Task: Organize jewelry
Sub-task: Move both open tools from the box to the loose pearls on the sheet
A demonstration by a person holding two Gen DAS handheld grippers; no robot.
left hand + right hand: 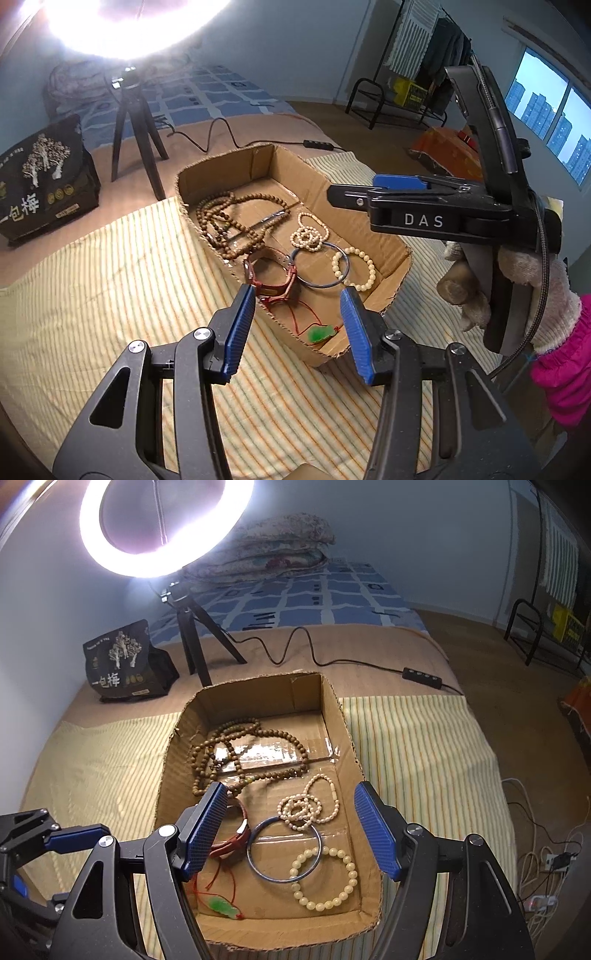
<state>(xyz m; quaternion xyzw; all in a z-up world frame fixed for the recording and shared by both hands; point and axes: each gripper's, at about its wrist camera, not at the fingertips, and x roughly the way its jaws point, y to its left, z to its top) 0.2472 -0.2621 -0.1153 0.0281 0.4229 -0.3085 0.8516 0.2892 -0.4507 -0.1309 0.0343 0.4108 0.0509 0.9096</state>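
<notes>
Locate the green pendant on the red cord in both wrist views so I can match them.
Left wrist: green pendant lies low centre, at the near end of the cardboard box, between the open left gripper's fingers.
Right wrist: green pendant lies lower left, in the box's near-left corner.
Shared landmark: the blue bangle, up and right of the pendant.

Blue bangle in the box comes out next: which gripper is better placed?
Probably right. The right gripper hangs open almost directly over the blue bangle; the left gripper is open nearer the green pendant.
</notes>
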